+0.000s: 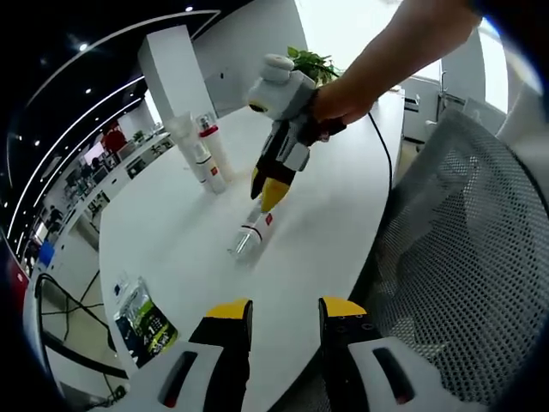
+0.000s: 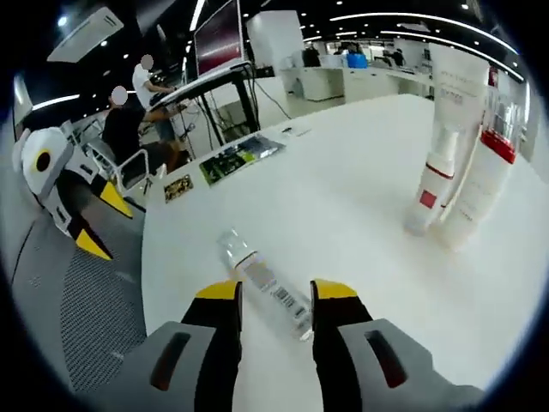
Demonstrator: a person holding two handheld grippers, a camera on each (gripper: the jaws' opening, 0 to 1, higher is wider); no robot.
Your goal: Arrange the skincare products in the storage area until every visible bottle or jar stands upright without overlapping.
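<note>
Fallen bottle (image 2: 266, 281) between right hand-held gripper (image 2: 274, 292) jaws

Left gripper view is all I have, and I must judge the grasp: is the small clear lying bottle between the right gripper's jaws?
Observer: Yes; in the right gripper view the small clear lying bottle sits slanted between the open jaws of the right gripper.
Operator: Which end points away?
Observer: Its clear cap end; a barcode label faces up.
Operator: Where's the left gripper?
Observer: The left gripper hangs beside the white table, over a grey mesh chair seat.
</note>
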